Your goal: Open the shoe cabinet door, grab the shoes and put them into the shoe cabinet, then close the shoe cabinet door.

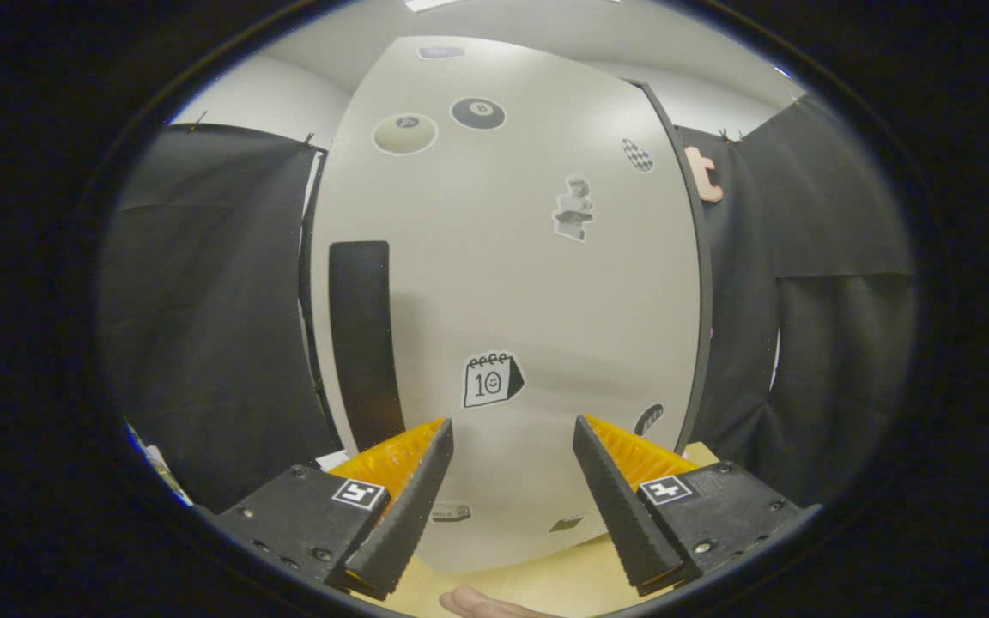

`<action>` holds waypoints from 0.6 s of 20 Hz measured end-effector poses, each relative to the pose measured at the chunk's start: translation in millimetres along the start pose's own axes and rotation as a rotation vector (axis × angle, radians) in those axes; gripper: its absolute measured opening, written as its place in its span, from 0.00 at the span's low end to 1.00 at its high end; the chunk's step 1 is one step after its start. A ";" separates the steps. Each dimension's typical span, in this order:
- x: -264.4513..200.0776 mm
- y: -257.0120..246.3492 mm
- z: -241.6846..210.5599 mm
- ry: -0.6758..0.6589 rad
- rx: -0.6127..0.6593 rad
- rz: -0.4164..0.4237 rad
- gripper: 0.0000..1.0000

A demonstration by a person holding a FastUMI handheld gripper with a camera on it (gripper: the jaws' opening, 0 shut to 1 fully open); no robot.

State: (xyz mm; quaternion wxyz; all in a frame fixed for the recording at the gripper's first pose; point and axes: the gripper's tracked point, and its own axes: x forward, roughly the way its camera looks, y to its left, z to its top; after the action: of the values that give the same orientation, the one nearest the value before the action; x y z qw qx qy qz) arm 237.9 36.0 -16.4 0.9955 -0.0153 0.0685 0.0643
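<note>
The shoe cabinet door (503, 283) stands shut straight ahead, a white panel with several stickers on it. A tall black handle strip (363, 343) runs down its left side, just beyond my left finger. My gripper (512, 425) is open close in front of the door's lower part, with nothing between its fingers. No shoes are in sight.
Black cloth (211, 326) hangs left and right of the cabinet. A light wooden surface (546, 579) lies under the fingers. Part of a hand (482, 605) shows below, between the fingers. A white wall (271, 99) rises behind the cabinet.
</note>
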 end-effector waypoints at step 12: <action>-115.9 -3.6 -22.7 -0.077 0.031 -0.022 0.93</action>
State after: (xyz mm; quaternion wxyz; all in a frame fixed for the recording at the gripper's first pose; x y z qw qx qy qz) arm 121.5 16.9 -22.8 0.9981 0.0019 0.0311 0.0529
